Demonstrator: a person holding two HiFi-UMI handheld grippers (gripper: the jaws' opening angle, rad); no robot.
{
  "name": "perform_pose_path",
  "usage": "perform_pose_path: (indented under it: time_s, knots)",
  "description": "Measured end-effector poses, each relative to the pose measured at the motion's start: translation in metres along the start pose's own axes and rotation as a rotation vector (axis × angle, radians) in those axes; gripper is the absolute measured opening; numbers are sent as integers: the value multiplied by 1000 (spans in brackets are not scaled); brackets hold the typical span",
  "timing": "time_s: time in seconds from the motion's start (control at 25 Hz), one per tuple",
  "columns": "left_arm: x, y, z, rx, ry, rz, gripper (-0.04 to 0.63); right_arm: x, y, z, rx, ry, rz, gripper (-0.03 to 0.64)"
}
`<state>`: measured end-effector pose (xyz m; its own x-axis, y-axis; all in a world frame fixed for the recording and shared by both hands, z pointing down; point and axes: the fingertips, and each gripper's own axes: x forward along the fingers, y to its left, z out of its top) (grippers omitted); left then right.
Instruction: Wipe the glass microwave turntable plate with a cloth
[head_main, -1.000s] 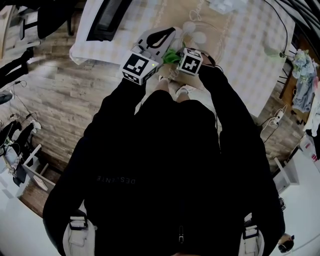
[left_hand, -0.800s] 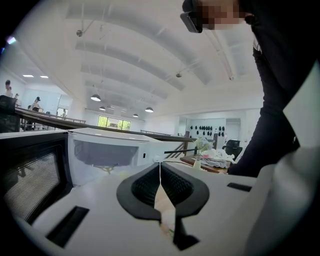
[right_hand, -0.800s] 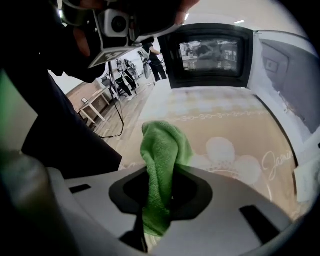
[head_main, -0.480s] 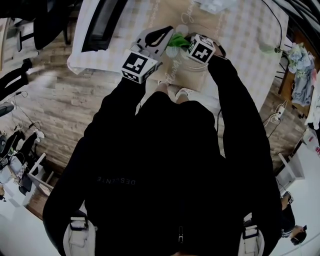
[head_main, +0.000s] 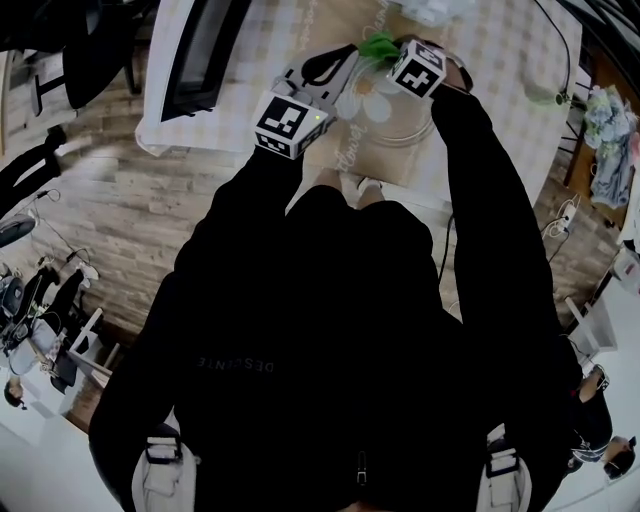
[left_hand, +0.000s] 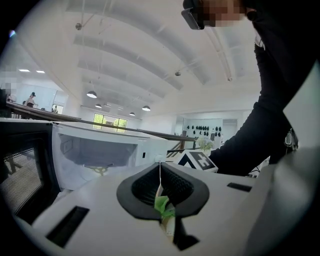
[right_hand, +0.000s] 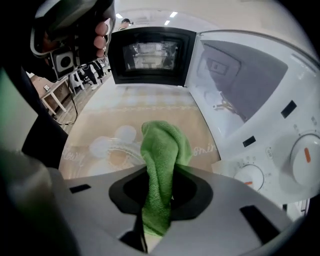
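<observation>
The glass turntable plate (head_main: 398, 112) shows over the beige flower mat, and in the right gripper view the plate (right_hand: 111, 148) lies low at the left. My left gripper (head_main: 335, 72) reaches its near-left rim; in its own view the left gripper (left_hand: 161, 200) is shut on a thin pale edge that looks like the plate's rim. A green cloth (right_hand: 161, 165) hangs bunched from my right gripper (right_hand: 157, 200), which is shut on it. From the head view, the cloth (head_main: 378, 45) and right gripper (head_main: 392, 55) sit at the plate's far edge.
A white microwave stands open on the table: dark door (right_hand: 150, 55), bare cavity (right_hand: 235, 90), dials (right_hand: 305, 160). The door (head_main: 205, 50) lies at the table's left. The checked tablecloth's edge (head_main: 150, 115) drops to a wood floor.
My right gripper has carried the green cloth farther from me, from the plate's near side to its far edge. The left gripper has shifted only slightly.
</observation>
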<state>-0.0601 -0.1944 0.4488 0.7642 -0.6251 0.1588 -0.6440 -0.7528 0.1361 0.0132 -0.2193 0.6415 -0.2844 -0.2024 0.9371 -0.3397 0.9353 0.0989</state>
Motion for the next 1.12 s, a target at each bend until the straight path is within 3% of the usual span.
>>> perform_pose_path:
  time_s: [0.28,0.44,1.12]
  knots:
    - [7,5,-3,-2,12,-15,21,28,-11,-16,-48,91,-53,94]
    - [1,7,-10,-11,22,-9,21,30,-4,-18,-37,94,-56,94]
    - [-18,-17,-16,-14,28,-9,21,18,117,-20,-41,78,205,91]
